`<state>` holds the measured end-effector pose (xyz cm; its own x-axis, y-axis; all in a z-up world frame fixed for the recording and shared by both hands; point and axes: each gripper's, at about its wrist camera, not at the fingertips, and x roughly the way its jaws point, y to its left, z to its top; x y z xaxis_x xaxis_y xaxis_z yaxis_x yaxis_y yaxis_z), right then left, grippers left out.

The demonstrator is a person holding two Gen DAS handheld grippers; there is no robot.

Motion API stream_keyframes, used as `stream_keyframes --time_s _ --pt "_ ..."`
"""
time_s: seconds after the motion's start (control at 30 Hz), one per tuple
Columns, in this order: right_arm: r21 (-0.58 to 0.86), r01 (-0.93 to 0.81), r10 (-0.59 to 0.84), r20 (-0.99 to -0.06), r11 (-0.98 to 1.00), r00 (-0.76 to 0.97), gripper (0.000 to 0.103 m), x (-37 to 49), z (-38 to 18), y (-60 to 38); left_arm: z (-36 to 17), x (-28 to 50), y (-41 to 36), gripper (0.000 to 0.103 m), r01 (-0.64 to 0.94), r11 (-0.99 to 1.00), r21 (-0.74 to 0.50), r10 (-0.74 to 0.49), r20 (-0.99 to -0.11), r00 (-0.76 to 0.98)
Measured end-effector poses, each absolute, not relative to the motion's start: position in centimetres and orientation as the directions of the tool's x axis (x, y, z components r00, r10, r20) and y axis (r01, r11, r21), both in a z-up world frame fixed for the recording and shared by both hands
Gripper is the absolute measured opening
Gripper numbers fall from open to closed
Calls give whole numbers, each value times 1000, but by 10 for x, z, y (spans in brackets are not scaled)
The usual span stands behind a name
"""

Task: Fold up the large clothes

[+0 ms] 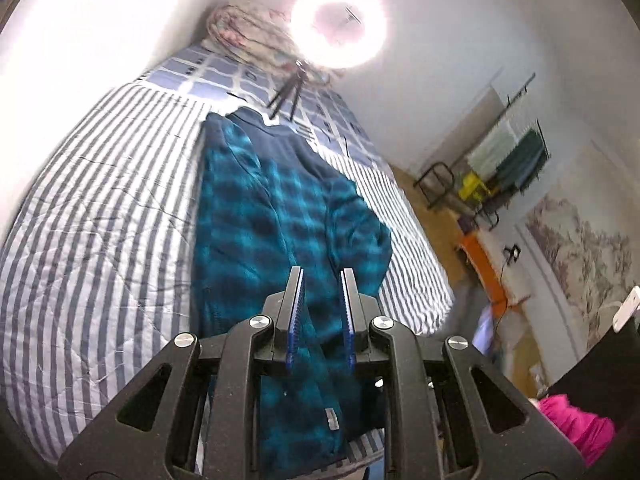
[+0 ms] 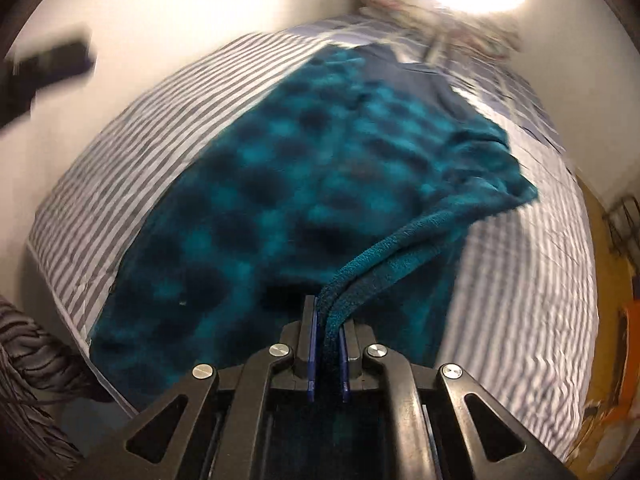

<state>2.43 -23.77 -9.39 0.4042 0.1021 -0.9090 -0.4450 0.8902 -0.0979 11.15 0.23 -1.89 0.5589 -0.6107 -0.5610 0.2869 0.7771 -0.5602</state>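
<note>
In the right wrist view, the right gripper [image 2: 328, 316] is clamping a doubled edge of the teal plaid fleece garment [image 2: 280, 184] at the bottom centre; the fabric below its pads is sinking into shadow. The garment is lying spread up the middle of the striped bedding [image 2: 520, 264], blurred throughout. A dark blurred shape at upper left is not making itself out.

In the left wrist view, the left gripper [image 1: 322, 276] is standing with a narrow gap between its fingers, nothing caught there, while the garment [image 1: 260, 208] is lying beyond, its lower end hidden behind the gripper body. At the top, a ring light [image 1: 338, 20] is glaring, washing out the wall.
</note>
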Motion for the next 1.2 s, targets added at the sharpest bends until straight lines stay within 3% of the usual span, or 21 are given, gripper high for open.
stream_keyframes --time_s 0.1,0.2,0.27,0.33,0.4,0.5,0.57,0.6,0.83,0.97,1.2 --pt "-170 -513 58 -916 841 397 6 19 -118 -213 -20 113 10 15 262 784 -563 -597 -570 564" --pt "-81 -496 109 -933 865 343 8 24 -129 -225 -30 114 5 15 257 793 -552 -591 -598 541" --pt "77 -480 238 -929 874 284 23 29 -125 -247 -39 114 -4 15 263 793 -549 -598 -620 508" --pt "234 -460 372 -898 857 237 34 28 -117 -269 -51 111 -19 24 269 791 -550 -606 -640 472" --pt "355 -428 481 -846 831 231 34 26 -103 -297 -62 105 -41 45 291 777 -559 -628 -657 417" --pt "469 -376 580 -766 799 276 37 25 -83 -350 -79 96 -80 54 339 762 -552 -646 -684 339" --pt "492 -329 586 -744 806 322 50 30 -79 -378 -90 91 -105 59 366 761 -535 -640 -711 293" --pt "508 -287 583 -732 812 353 51 36 -80 -399 -96 90 -118 62 376 765 -523 -631 -727 272" --pt "592 -93 562 -688 801 459 54 92 -103 -478 -122 97 -160 62 359 801 -479 -573 -786 233" --pt "624 -26 560 -681 781 473 68 131 -120 -493 -114 108 -172 62 372 798 -474 -582 -767 269" --pt "758 111 614 -596 643 518 70 188 -168 -509 -117 113 -189 62 382 858 -344 -476 -811 340"
